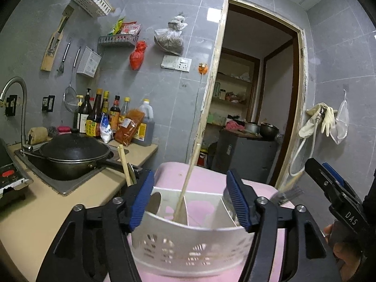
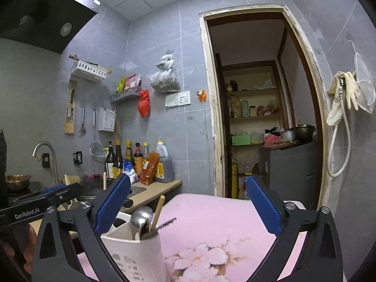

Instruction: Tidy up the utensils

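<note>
Your left gripper [image 1: 190,202] points level, jaws spread either side of the white utensil holder [image 1: 188,242] on the pink cloth [image 2: 223,223]; your right gripper [image 2: 188,211] hangs wide open beside it.

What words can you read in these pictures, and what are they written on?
"DAS": white letters on the black right gripper, seen from the left wrist view.
"GenRobot.AI": white letters on the black left gripper, seen from the right wrist view.
Labels on the dark sauce bottles by the grey tiled wall: too small and blurred to read.
Print on the orange-red packet leaning on them: blurred, unreadable.
</note>
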The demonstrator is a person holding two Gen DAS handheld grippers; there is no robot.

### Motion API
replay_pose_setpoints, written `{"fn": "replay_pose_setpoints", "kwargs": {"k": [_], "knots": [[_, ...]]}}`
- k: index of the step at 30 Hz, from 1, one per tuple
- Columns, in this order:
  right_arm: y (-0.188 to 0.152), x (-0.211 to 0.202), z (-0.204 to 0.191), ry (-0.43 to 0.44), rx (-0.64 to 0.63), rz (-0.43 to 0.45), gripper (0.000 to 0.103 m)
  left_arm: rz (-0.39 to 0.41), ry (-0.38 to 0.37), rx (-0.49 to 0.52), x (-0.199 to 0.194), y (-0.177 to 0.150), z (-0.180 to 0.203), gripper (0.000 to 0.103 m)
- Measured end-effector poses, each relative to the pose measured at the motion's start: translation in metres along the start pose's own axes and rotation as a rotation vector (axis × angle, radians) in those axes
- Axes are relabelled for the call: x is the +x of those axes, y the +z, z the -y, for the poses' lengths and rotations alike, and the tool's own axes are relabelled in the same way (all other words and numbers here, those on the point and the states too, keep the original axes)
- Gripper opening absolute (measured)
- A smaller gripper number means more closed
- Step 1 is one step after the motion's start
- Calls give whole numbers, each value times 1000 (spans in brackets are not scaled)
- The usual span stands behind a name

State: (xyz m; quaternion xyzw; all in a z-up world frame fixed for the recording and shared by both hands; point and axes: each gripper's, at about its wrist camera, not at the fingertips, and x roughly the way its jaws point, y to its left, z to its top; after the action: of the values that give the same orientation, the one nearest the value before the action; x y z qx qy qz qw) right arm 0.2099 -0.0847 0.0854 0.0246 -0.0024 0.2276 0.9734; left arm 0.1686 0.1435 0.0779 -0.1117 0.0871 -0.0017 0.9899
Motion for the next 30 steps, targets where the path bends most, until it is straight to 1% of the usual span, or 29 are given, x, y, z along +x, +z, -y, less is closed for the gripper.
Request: {"fn": "replay_pose_setpoints", "kwargs": {"k": [2,4,6,8,13,21,30], "knots": [[1,-9,2,-5,2,-17,103,-17,-20,-1,-7,-1,2,70],[1,-17,4,-13,0,-35,103,-25,-28,7,-14,-2,5,73],[1,-25,5,-17,-1,-53,103,-38,-40,28,-21,-5,10,80],[1,-34,6,-23,0,-77,103,-54,-52,44,-28,-9,15,84],[-1,-60,10,-45,10,-116,103,-75,-73,30,-45,-20,21,86],[-4,-107,11,-107,-1,-131,103,-66,-30,61,-77,-35,31,90],[-20,-149,5,-179,-28,-161,103,-73,-5,105,-109,-63,43,91]]}}
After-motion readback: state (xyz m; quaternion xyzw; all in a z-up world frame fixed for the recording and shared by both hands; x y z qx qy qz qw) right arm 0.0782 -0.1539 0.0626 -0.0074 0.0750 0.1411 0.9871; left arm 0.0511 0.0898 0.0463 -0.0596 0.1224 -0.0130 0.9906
